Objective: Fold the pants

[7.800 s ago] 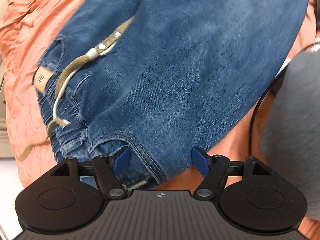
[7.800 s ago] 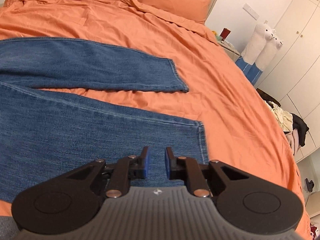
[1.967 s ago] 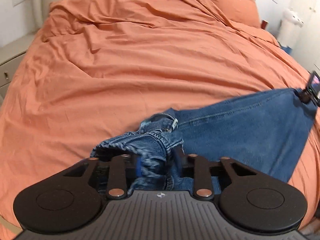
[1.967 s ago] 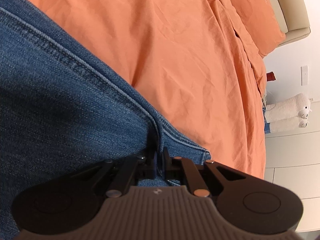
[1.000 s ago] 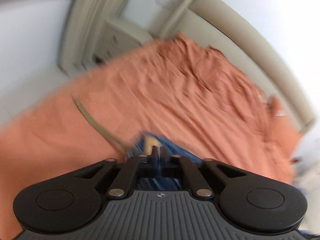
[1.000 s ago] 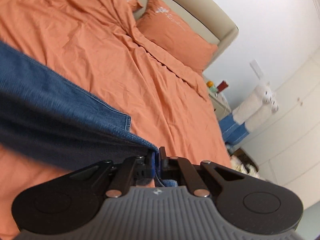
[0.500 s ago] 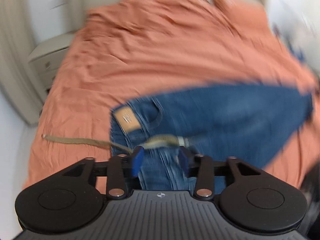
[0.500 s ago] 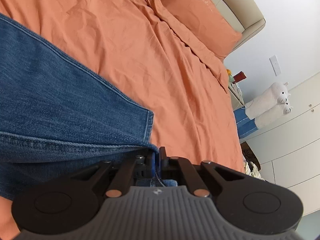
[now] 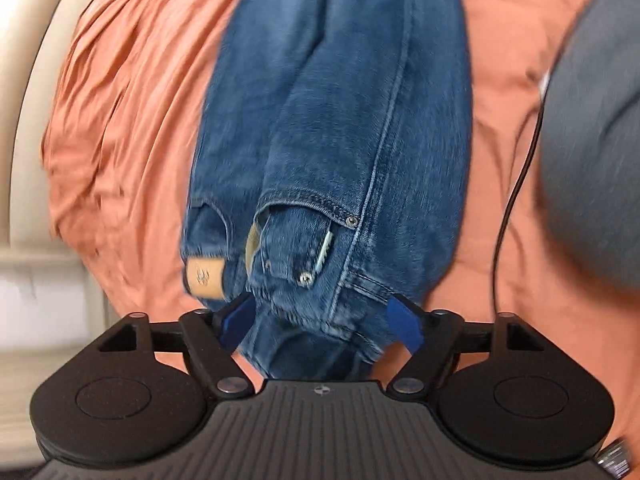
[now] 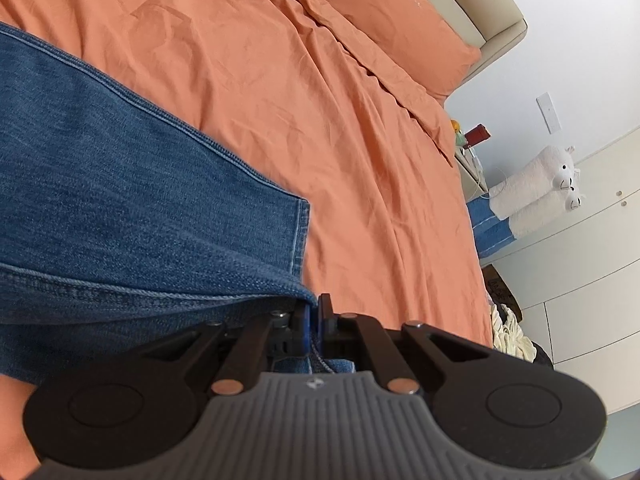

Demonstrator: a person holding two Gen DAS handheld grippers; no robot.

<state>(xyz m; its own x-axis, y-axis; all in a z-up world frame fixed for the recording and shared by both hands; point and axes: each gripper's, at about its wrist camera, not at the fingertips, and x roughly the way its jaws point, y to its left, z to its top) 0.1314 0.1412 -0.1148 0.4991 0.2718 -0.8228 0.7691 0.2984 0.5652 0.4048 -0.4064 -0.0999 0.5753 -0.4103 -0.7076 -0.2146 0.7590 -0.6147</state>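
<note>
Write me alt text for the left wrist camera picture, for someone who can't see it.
Blue jeans, folded lengthwise, lie on an orange bedspread, waistband nearest the camera with a tan patch showing. The left hand-held gripper is opening, its blue pads either side of the waistband without pressing it. A blurred grey shape and a black cable fill the right edge.

Nothing legible. Tan patch [image 9: 204, 278] on jeans [image 9: 340, 120] had a blurred mark; white script on pillow [image 10: 394, 20] was too small to read.
</note>
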